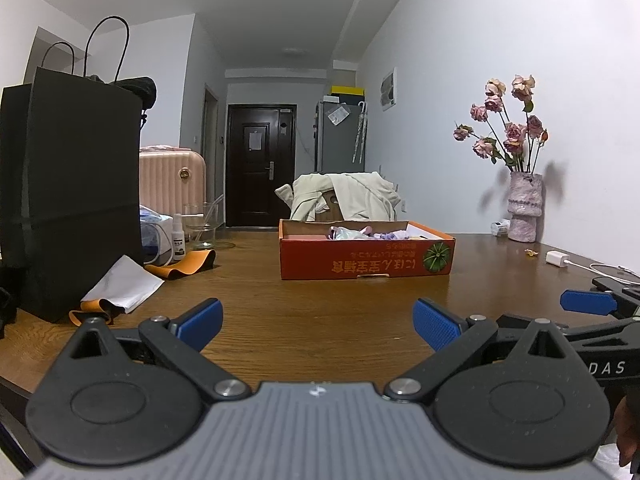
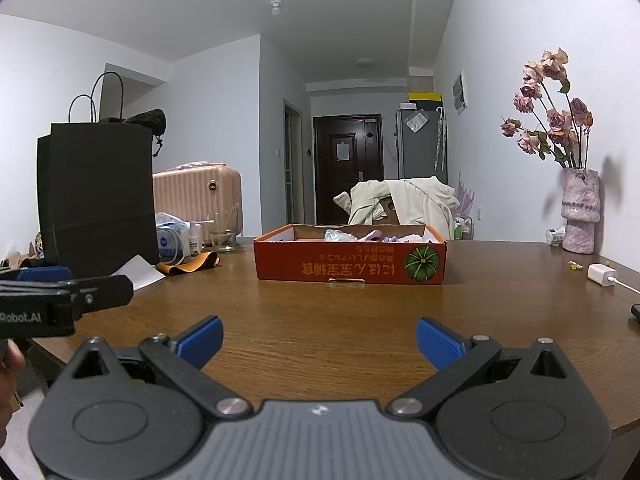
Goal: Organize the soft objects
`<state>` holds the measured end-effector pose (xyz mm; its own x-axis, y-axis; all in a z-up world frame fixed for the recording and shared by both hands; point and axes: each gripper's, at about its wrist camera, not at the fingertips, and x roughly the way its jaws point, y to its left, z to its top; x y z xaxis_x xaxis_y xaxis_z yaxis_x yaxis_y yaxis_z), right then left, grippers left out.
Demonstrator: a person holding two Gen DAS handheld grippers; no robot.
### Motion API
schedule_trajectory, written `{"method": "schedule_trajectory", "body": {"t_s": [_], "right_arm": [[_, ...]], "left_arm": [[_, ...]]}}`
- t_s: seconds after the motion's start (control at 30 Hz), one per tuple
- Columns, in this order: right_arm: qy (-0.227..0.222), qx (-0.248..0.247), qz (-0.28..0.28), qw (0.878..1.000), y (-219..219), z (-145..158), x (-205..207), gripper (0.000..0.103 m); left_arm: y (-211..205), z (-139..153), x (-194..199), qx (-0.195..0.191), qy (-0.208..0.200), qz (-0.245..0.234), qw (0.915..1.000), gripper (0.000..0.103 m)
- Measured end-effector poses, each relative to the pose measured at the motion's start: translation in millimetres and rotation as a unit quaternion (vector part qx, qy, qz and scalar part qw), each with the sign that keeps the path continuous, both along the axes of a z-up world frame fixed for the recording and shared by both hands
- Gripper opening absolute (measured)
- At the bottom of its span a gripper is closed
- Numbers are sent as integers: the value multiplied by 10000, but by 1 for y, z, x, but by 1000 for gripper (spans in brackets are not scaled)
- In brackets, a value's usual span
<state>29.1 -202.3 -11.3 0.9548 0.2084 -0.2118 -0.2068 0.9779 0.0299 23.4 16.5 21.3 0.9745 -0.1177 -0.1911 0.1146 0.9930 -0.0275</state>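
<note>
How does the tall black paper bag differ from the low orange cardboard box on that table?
The tall black paper bag stands upright at the table's left side, while the low orange cardboard box lies flat near the middle. The bag is plain with looped handles; the box bears printed writing and a green pumpkin picture. Dark stuff bulges from the bag's top; pale soft pieces lie in the box. Both rest on the brown wooden table, open at the top.

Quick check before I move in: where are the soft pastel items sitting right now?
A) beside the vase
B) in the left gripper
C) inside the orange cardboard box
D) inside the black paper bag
C: the pastel soft items lie inside the orange cardboard box; both grippers are open and empty.
</note>
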Motion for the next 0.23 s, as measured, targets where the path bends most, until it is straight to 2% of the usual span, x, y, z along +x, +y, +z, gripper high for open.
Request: {"method": "schedule_trajectory", "body": {"t_s": [0.23], "right_arm": [[-4, 20, -16, 10000, 1, 1, 3, 103]], "left_arm": [[-1, 2, 0, 15, -127, 49, 9999, 103]]}}
